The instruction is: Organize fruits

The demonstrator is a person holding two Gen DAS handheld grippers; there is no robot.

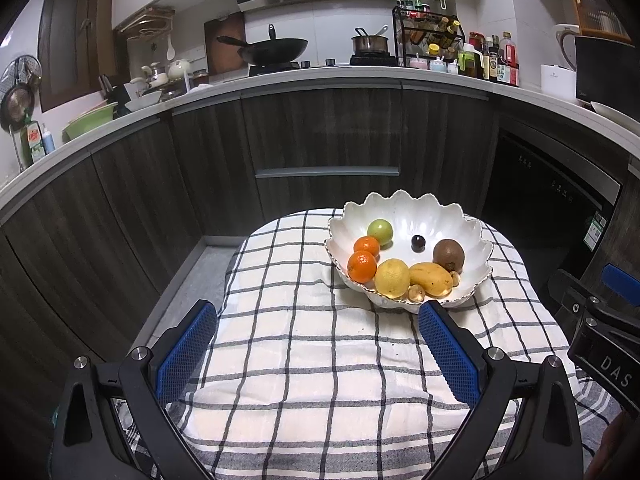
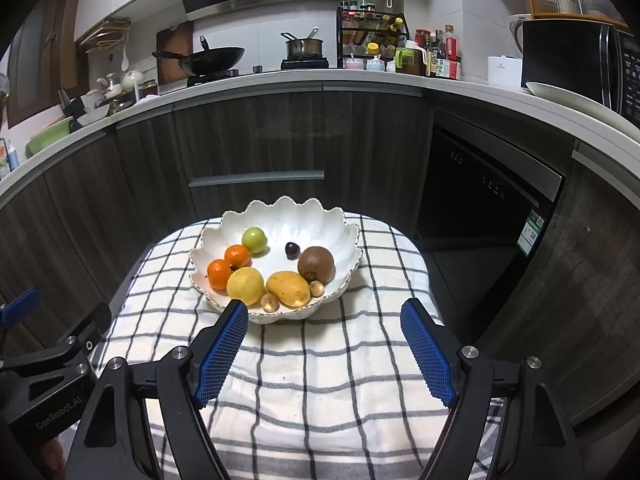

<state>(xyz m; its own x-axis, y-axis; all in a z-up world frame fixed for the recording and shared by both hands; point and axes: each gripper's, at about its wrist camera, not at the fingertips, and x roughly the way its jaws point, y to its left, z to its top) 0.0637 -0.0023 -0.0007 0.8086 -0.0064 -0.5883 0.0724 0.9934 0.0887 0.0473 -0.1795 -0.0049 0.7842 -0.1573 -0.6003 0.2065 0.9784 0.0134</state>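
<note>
A white scalloped bowl (image 1: 472, 236) (image 2: 224, 228) stands on a checked cloth at its far side. In it lie two oranges (image 1: 362, 267) (image 2: 219, 274), a green fruit (image 1: 380, 231) (image 2: 254, 240), a lemon (image 1: 392, 278) (image 2: 245, 285), a mango (image 1: 431, 279) (image 2: 289, 289), a brown kiwi (image 1: 449, 255) (image 2: 315, 265), a dark grape (image 1: 418, 242) (image 2: 292, 249) and two small brown longans (image 1: 416, 293) (image 2: 270, 303). My left gripper (image 1: 318, 312) is open and empty, near side of the bowl. My right gripper (image 2: 324, 312) is open and empty, just short of the bowl's near rim.
The checked cloth (image 1: 320, 360) (image 2: 320, 360) covers a small raised surface. Dark kitchen cabinets (image 1: 320, 140) and a white counter with a wok (image 1: 272, 48), a pot and bottles curve behind. A dishwasher (image 2: 480, 200) stands at the right.
</note>
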